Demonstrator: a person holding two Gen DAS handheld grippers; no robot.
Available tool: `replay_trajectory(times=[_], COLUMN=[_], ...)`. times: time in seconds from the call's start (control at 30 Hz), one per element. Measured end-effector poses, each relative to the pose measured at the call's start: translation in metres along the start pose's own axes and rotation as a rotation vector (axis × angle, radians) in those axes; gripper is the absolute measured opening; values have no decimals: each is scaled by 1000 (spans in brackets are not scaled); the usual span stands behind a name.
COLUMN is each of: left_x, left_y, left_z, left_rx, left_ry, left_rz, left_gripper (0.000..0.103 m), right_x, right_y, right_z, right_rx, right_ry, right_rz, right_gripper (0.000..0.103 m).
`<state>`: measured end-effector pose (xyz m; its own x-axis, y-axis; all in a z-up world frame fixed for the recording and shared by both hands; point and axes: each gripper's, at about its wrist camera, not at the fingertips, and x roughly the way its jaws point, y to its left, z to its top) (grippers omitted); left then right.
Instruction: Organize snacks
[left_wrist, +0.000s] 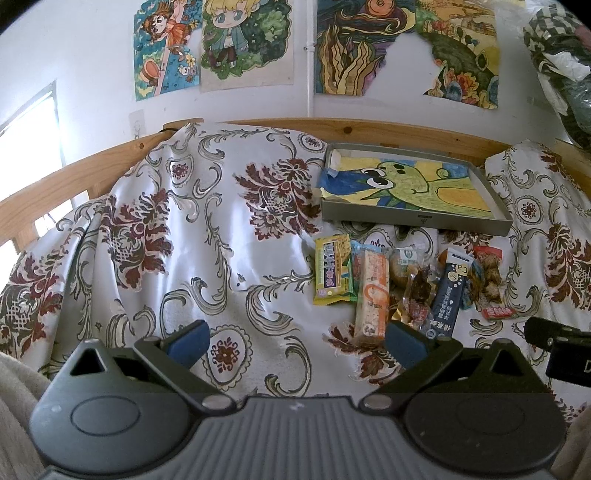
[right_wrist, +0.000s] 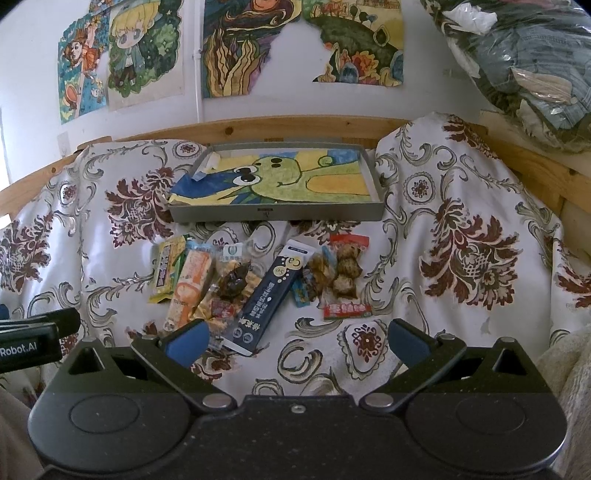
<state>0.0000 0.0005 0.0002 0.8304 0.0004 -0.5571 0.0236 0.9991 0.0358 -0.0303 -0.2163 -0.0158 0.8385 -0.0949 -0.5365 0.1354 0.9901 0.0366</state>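
Left gripper jaws apart, right gripper likewise (both empty), snacks before tray

Tray: lies on the cloth, straight ahead of me, behind the snacks, in front of the wooden rail.
Drawing: lies flat inside the tray.
Snack row: on the cloth between my fingers and the tray, spread left to right.
Leftmost packet: at the left end of the row, touching the long bar on its right.
Stick pack: middle of the row, tilted, its near end closest to me.
Rightmost packet: at the right end, just beside the stick pack's neighbours.
Posters: on the wall behind the rail, above the tray.
My left gripper: left of the row, its right finger just beside the long bar's near end.
My right gripper: before the row, its left finger in front of the stick pack's near end.
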Motion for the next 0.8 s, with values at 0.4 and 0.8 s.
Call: replay_trajectory(times=[0.4,0.8], left_x=[2,5], left_y=[-1,-2], left_z=[-3,-7], left_rx=[-1,-2], left_ry=[1,3], left_rz=[-3,-4], left_gripper=[103,103], right_x=[1,1], right_y=[1,1], right_z=[-1,-1], right_rx=[-2,-3], right_ry=[3,6], right_rz=[0,-2], right_gripper=[102,102])
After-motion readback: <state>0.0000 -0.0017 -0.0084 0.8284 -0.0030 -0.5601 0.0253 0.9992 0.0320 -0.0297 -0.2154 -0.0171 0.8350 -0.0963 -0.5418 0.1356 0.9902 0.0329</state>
